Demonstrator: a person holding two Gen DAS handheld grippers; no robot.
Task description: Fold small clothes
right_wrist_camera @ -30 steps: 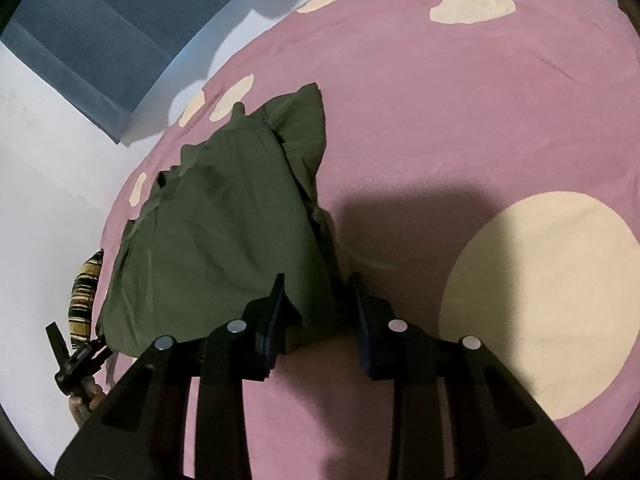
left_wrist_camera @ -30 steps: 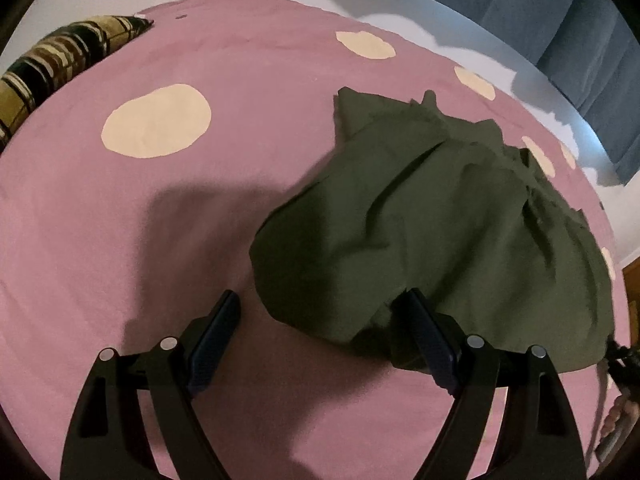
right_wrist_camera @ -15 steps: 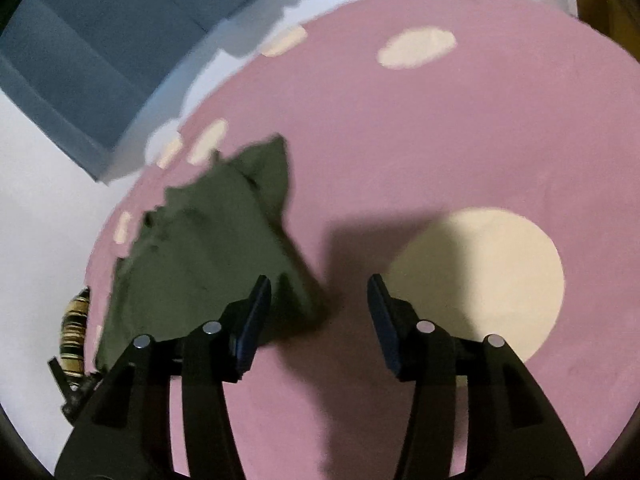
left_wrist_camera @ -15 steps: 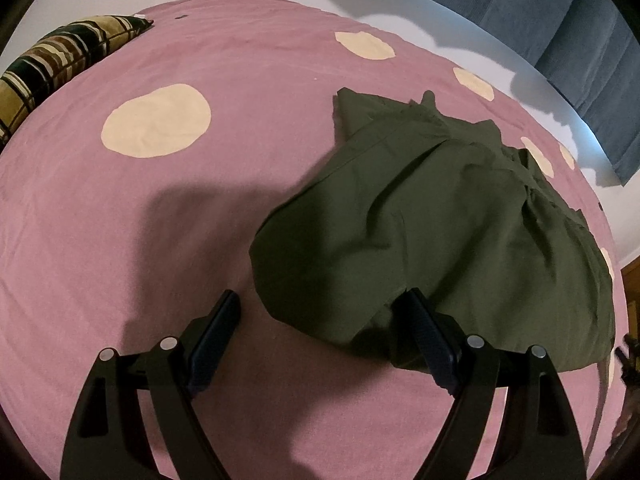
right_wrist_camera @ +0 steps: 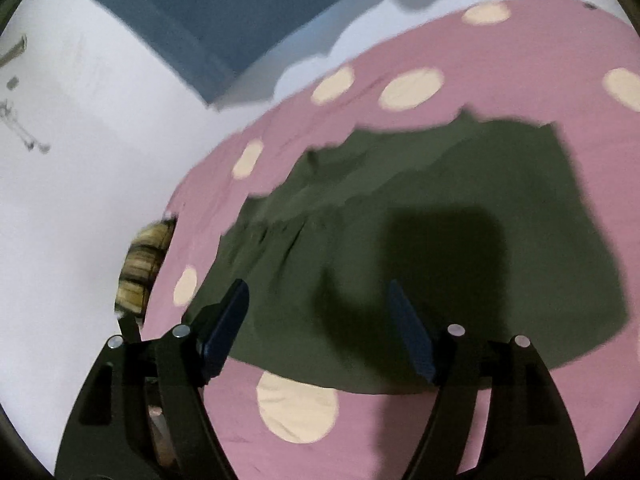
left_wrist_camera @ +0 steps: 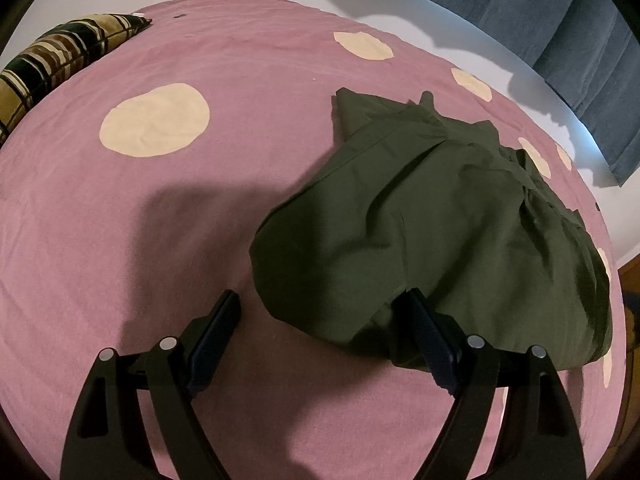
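A dark green garment [left_wrist_camera: 420, 232] lies crumpled on the pink bed cover [left_wrist_camera: 160, 240] with cream dots. My left gripper [left_wrist_camera: 322, 296] is open wide at the garment's near rounded edge. Its right finger [left_wrist_camera: 424, 320] rests against the fabric, its left finger over bare cover, and neither pad presses on the cloth. In the right wrist view, which is blurred, my right gripper [right_wrist_camera: 316, 284] hangs above the garment [right_wrist_camera: 440, 208]. Its jaws are opening and hold nothing. Its shadow falls on the cloth.
A plaid pillow [left_wrist_camera: 60, 56] lies at the cover's far left corner, and shows again as the pillow [right_wrist_camera: 140, 264] in the right wrist view. A blue curtain [left_wrist_camera: 520, 8] hangs on the white wall behind the bed. Brown wood [left_wrist_camera: 630, 280] shows past the right edge.
The right gripper let go of the garment's edge, opened, rose and swung over the garment. The left gripper and the cloth near it kept still.
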